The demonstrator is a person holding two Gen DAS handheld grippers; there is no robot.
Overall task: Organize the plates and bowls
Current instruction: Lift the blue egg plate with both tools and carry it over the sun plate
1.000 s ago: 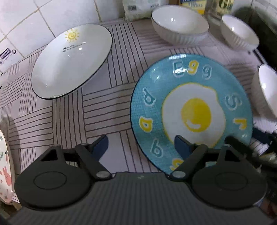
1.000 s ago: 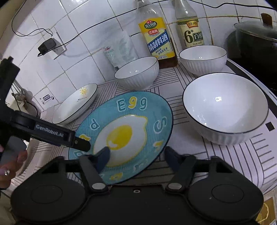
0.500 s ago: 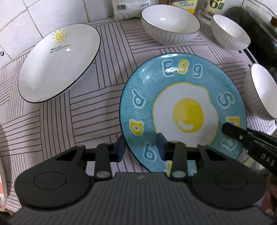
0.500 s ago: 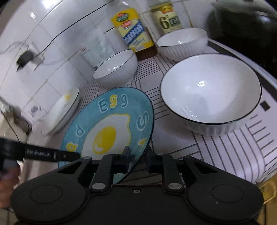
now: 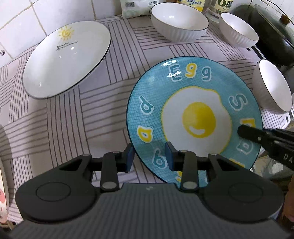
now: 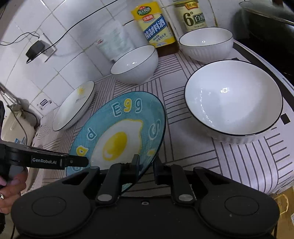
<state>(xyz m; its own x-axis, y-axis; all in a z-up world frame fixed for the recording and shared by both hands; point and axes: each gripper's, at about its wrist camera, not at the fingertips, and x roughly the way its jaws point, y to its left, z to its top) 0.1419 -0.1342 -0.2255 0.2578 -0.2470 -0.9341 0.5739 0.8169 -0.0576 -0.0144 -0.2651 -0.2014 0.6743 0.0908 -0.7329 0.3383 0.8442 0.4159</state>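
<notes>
A blue plate with a fried-egg picture (image 5: 194, 114) (image 6: 119, 132) is held tilted above the striped cloth. My left gripper (image 5: 148, 156) is shut on its near rim, one pad over and one under. My right gripper (image 6: 146, 165) is shut on its right rim. A white plate with a sun drawing (image 5: 68, 58) (image 6: 73, 106) lies at the far left. Three white ribbed bowls stand around: a large one (image 6: 233, 99) (image 5: 272, 88) at the right, one (image 5: 180, 20) (image 6: 135, 64) at the back, one (image 5: 238, 29) (image 6: 205, 43) at the back right.
Two sauce bottles (image 6: 156, 23) (image 6: 193, 14) and a white bag (image 6: 114, 42) stand against the tiled wall. A dark pot (image 5: 273, 31) sits at the far right. A patterned plate edge (image 5: 2, 193) shows at the left. The counter edge runs at the right (image 6: 279, 183).
Both grippers closed from open onto the blue plate's rim. The plate has since tilted and lifted slightly, and both views moved a little closer.
</notes>
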